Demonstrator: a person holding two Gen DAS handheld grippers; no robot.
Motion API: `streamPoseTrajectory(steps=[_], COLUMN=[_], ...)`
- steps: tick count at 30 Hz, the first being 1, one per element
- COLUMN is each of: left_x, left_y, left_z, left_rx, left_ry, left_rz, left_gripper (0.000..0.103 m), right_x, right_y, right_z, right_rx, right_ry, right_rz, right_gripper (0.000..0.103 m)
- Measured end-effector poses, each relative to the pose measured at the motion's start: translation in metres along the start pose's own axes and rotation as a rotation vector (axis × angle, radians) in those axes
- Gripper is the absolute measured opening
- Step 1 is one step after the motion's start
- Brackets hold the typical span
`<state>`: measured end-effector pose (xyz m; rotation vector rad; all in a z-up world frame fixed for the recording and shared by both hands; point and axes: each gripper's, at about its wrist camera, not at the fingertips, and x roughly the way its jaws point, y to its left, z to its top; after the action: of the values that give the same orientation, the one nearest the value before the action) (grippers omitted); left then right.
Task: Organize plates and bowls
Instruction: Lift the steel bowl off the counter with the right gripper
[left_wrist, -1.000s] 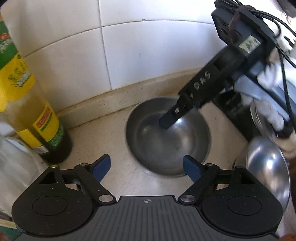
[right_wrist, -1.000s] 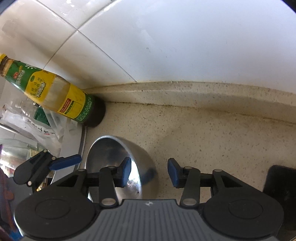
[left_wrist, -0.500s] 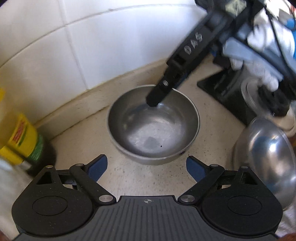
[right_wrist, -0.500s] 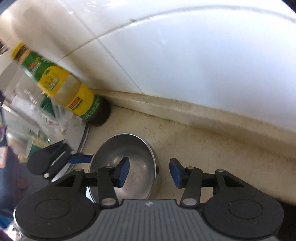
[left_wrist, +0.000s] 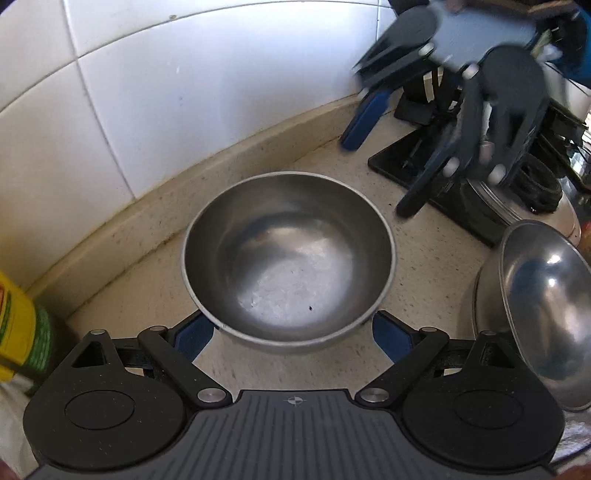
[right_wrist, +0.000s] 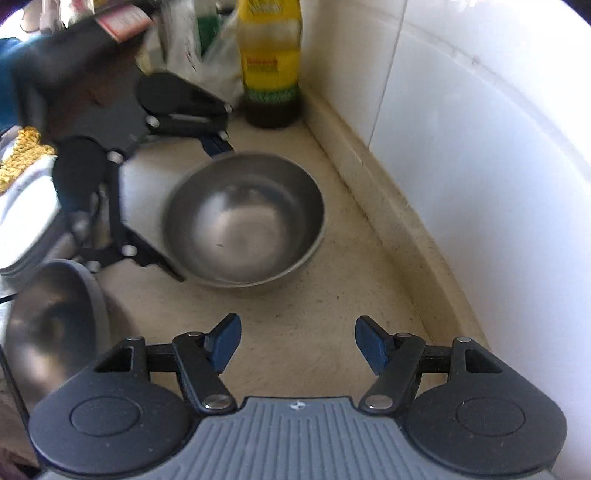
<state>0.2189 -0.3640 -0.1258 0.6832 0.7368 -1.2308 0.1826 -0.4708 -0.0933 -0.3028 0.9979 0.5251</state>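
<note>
Speckled countertop (left_wrist: 424, 266), round steel bowl (left_wrist: 288, 254), glossy tiles (left_wrist: 184, 92)

Your left gripper (left_wrist: 291, 334) points steeply down, its blue pads (left_wrist: 194, 334) spread wide with neither one pressing on anything. Your right gripper (right_wrist: 297, 345) also tilts down, its jaws opening right now with nothing between them. From the left wrist view, your right gripper shows blurred at upper right, fingers hanging apart.
</note>
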Motion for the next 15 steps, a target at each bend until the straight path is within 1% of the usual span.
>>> streamPoseTrajectory(steps=[2,3,6,8,9,10,12,15], left_x=[0.003,0.004,0.013,0.018,0.019,0.019,0.017,0.008], left_y=[0.004,0.003,0.004,0.004,0.003,0.002,0.002,0.0], left_z=[0.001,0.004,0.008,0.012,0.014,0.017,0.021,0.025], left_rx=[0.001,0.004,0.0,0.004,0.004,0.003,0.019,0.029], left_ry=[0.0,-0.002,-0.002,0.004,0.004,-0.009,-0.035,-0.071], left_rz=[-0.013,-0.014,0.024,0.037,0.049,0.067,0.083,0.096], left_gripper=[0.096,0.098,0.1,0.101,0.102,0.102,0.103,0.103], right_x=[0.015,0.021,0.036,0.043,0.043,0.043,0.038,0.03], right_y=[-0.008,-0.008,-0.002,0.0,0.002,0.004,0.009,0.011], right_z=[0.007,0.01,0.014,0.016,0.017,0.018,0.017,0.015], right_rx=[-0.012,-0.044,-0.151,-0.168,-0.17,-0.178,-0.197,-0.192], right_ry=[-0.003,-0.004,-0.032,-0.046,-0.057,-0.056,-0.068,-0.077], right_rz=[0.038,0.044,0.1,0.127,0.135,0.127,0.087,0.06], right_gripper=[0.078,0.078,0.078,0.077,0.075,0.071,0.071,0.07])
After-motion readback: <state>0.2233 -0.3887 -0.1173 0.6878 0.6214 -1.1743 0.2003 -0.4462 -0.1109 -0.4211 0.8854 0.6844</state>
